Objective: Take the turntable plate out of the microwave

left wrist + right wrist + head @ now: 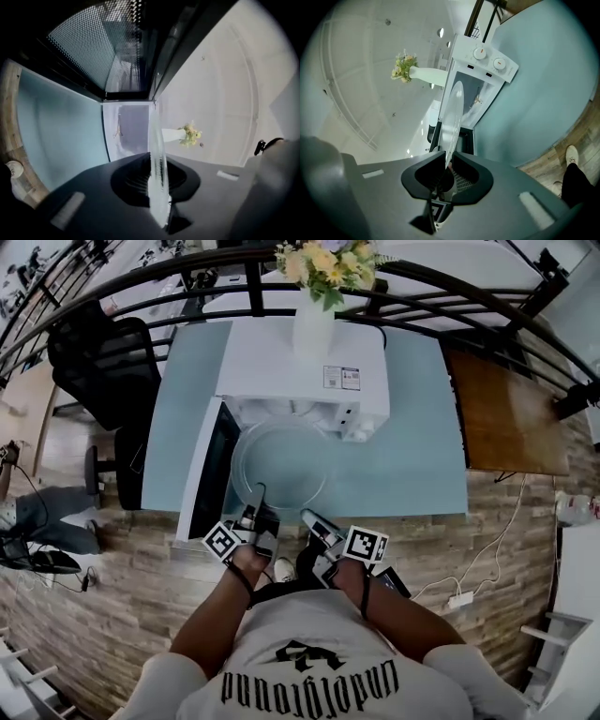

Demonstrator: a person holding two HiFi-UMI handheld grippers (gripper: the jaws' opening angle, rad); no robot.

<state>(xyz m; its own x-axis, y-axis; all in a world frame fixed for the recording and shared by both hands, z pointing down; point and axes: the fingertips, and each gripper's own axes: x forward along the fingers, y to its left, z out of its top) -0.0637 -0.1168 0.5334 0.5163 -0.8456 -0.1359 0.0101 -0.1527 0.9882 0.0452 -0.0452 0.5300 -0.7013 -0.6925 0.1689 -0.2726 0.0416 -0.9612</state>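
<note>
The clear glass turntable plate (280, 465) hangs in the air in front of the white microwave (305, 381), above the pale blue table. My left gripper (259, 495) is shut on the plate's near left rim, and my right gripper (307, 516) is shut on its near right rim. In the left gripper view the plate (156, 159) shows edge-on, clamped between the black jaws. The right gripper view has the same plate (451, 123) edge-on between its jaws, with the microwave (480, 75) beyond.
The microwave door (208, 470) stands open to the left of the plate. A white vase of flowers (317, 296) sits on top of the microwave. The blue table (412, 456) ends at a wooden floor near me. A black office chair (108, 367) is at the left.
</note>
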